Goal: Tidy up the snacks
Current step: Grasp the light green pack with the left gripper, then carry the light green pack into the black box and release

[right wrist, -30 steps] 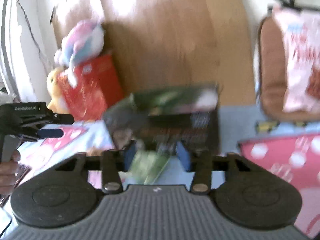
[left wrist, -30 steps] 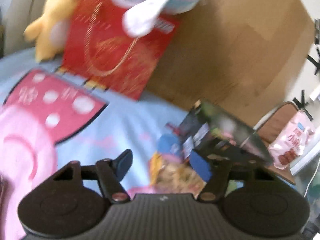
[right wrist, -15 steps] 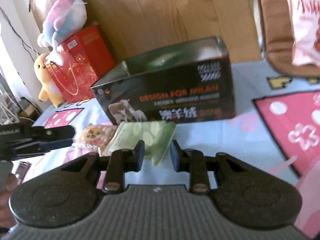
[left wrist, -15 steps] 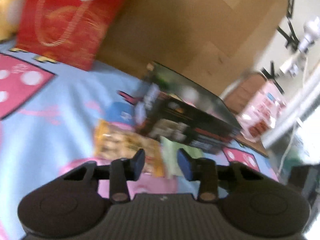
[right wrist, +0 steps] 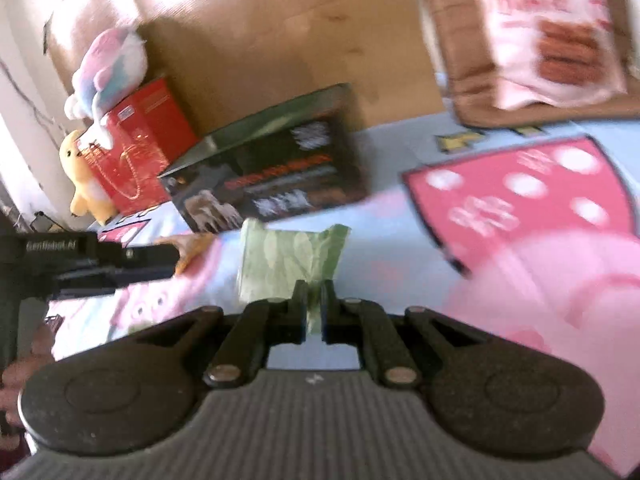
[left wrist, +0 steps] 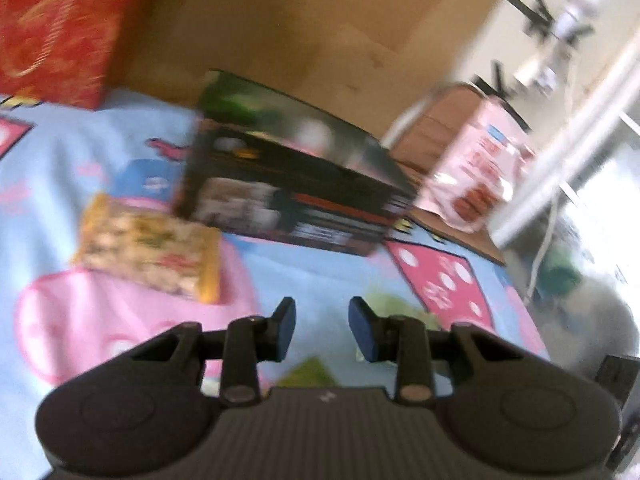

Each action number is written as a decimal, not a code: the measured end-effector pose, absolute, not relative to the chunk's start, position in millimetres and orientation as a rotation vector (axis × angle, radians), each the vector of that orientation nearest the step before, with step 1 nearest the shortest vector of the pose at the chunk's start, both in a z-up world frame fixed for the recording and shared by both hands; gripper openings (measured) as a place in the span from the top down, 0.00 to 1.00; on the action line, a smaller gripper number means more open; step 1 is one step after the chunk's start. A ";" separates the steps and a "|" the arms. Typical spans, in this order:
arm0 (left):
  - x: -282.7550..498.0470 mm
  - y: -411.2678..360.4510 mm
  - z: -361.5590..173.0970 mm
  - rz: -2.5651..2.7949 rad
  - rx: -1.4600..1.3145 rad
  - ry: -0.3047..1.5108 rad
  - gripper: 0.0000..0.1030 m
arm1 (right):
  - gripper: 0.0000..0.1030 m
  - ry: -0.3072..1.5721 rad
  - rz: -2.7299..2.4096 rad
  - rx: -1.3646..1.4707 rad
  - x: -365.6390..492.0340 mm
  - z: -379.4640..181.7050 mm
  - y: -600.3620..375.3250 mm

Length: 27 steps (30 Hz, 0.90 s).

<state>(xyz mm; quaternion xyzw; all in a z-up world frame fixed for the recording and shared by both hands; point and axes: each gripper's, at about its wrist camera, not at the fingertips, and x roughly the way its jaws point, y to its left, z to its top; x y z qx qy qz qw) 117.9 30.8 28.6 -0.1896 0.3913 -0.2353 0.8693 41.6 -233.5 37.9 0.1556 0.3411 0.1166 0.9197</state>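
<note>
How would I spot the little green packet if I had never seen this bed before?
Find the big black box standing open on the cartoon bedspread. Just in front of it, the right tongs pinch a flat green packet by its near edge. It is pale leaf-patterned green, unlike the yellow snack bag lying to its left.

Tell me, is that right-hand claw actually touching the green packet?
Touching. In the right wrist view the right gripper has its jaws closed on the near edge of the green packet, with the packet's edge pinched between the fingertips.
</note>
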 end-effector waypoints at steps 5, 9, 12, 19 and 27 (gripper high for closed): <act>118.0 -3.3 31.9 -0.520 -0.353 0.840 0.67 | 0.53 0.603 0.165 0.306 17.6 48.0 -257.0; 124.4 -16.2 31.7 -0.497 -0.305 0.849 0.61 | 0.52 0.596 0.224 0.261 19.1 47.6 -247.5; 130.4 -24.8 29.2 -0.487 -0.286 0.871 0.61 | 0.52 0.614 0.276 0.194 23.2 41.1 -233.0; 141.4 -48.6 7.6 -0.507 -0.249 0.940 0.61 | 0.50 0.673 0.303 0.109 43.4 25.4 -216.7; 122.7 -27.4 39.4 -0.565 -0.305 0.824 0.73 | 0.67 0.599 0.343 0.067 48.1 37.9 -202.9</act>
